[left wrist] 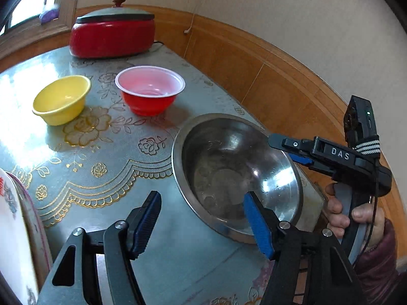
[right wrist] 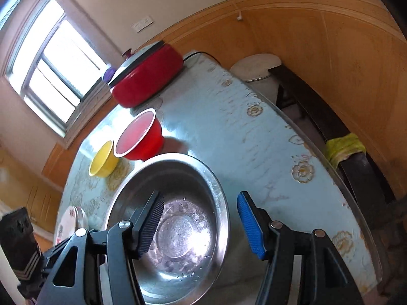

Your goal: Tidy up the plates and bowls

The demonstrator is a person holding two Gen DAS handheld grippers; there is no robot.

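Note:
A large steel bowl [left wrist: 236, 175] sits on the table near its right edge; it also shows in the right wrist view [right wrist: 175, 223]. My left gripper [left wrist: 203, 223] is open, its right finger over the bowl's near rim, its left finger over the table. My right gripper [right wrist: 201, 226] is open and straddles the bowl's right rim; it shows from outside in the left wrist view [left wrist: 287, 150]. A red bowl [left wrist: 150, 90] and a yellow bowl [left wrist: 62, 99] stand farther back. White plates [left wrist: 15, 228] stand at the left edge.
A red lidded pot [left wrist: 112, 31] stands at the table's far end against the wood-panelled wall. The table [right wrist: 241, 132] has a floral blue cloth. In the right wrist view a dark bench with a yellow cloth [right wrist: 343, 148] and a white bucket [right wrist: 257, 68] lie beyond the table's right edge.

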